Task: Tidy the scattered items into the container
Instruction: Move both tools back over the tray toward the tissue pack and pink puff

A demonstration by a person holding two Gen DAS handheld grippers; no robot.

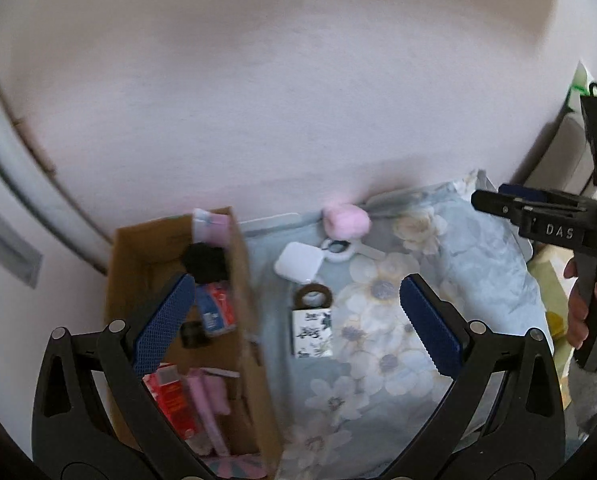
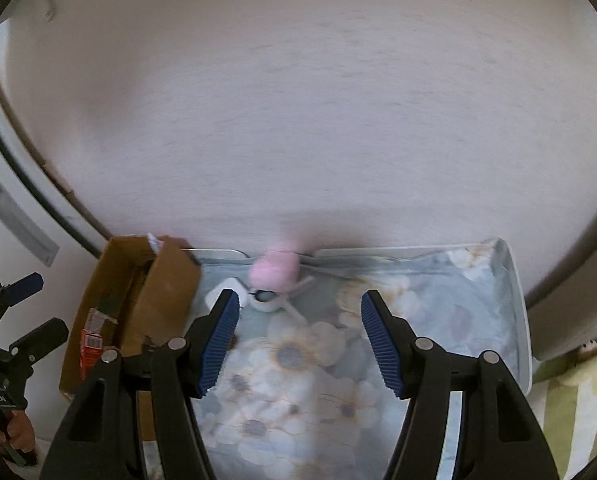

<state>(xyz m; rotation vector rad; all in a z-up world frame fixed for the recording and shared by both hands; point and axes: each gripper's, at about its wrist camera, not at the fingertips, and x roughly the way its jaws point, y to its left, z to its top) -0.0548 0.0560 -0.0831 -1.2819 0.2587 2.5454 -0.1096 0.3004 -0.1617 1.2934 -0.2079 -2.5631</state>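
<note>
A pale wall backs a floral blue cloth [image 1: 438, 280]. At left, the open brown cardboard box [image 1: 242, 280] holds red and pink packets. Beside it lie a white square case [image 1: 298, 262], a patterned tag [image 1: 312, 332] and a pink fluffy ball [image 1: 346, 220]. The left gripper [image 1: 294, 320] and the right gripper [image 2: 298, 344] both gape empty.

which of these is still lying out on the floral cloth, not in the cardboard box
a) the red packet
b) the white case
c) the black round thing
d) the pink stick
b: the white case lies on the floral cloth to the right of the cardboard box, while the red packet, the black round thing and the pink stick sit inside the box.
</note>
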